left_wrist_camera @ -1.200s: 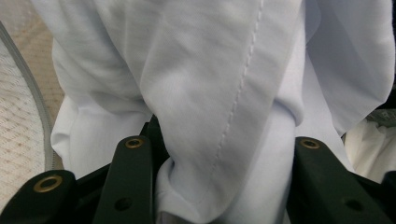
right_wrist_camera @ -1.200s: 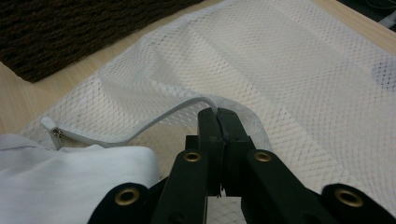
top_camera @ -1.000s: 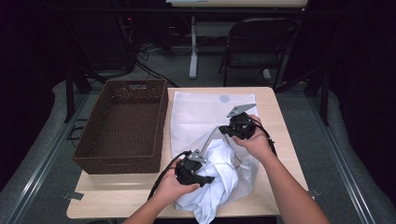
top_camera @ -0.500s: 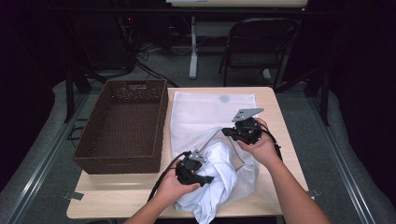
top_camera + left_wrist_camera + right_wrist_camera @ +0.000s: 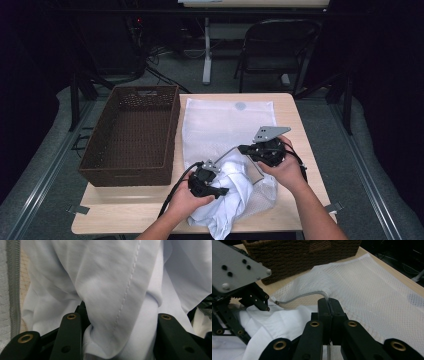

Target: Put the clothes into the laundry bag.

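Lying on the worktop [image 5: 300, 130] beside the basket [image 5: 132, 135], the mesh bag [image 5: 225, 122] has its zipper edge clenched in the right claw [image 5: 328, 301]. The left claw [image 5: 216, 189] grasps the white shirt [image 5: 120, 290] at the bag's mouth.

The wicker basket [image 5: 131, 134] walls off the desk's [image 5: 295, 117] left side, its open top free from above. The mesh bag [image 5: 227, 122] lies flat across the middle, passable overhead. Near the front edge the white garment [image 5: 232, 192] heaps up (both grippers crowd it), leaving bare strips along the right edge.
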`<state>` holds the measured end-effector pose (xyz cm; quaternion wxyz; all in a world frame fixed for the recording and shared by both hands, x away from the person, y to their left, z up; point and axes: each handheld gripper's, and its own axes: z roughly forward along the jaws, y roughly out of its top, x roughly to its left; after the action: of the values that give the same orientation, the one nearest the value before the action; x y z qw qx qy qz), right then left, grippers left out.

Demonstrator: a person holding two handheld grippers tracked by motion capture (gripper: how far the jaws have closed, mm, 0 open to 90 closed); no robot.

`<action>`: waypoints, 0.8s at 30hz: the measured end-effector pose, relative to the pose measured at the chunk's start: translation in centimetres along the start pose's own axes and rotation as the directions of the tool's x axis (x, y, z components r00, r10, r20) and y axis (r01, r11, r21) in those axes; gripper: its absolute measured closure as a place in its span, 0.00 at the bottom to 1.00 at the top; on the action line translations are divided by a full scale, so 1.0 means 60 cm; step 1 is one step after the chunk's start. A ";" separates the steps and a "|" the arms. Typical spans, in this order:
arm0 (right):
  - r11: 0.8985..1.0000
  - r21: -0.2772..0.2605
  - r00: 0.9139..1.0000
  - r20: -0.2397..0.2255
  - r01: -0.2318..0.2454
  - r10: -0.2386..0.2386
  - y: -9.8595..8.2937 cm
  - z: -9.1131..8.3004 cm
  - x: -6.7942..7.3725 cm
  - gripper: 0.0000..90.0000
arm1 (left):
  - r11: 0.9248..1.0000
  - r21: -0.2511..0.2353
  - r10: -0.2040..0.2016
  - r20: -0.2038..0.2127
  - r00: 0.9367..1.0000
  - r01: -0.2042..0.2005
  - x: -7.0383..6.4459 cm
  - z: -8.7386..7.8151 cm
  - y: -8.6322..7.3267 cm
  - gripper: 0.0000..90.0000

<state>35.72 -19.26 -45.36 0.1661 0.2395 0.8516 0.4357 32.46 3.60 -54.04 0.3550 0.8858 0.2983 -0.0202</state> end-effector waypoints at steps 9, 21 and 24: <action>1.000 -0.023 1.000 -0.024 -0.002 0.002 -0.005 -0.007 0.015 0.99 | 0.999 -0.006 -0.051 -0.011 0.999 0.051 0.009 -0.011 0.024 0.65; 1.000 -0.026 0.999 -0.034 0.007 -0.008 -0.004 -0.005 0.023 0.99 | 0.997 -0.023 -0.079 -0.065 0.995 0.077 0.012 -0.005 0.050 0.65; 1.000 -0.024 0.999 -0.036 0.007 -0.008 -0.005 -0.005 0.024 0.99 | 0.995 -0.033 -0.092 -0.088 0.992 0.089 0.015 -0.002 0.049 0.65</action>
<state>34.31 -18.82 -45.56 0.1551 0.2265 0.8500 0.4495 34.77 2.43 -52.34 0.3527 0.8661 0.3541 0.0079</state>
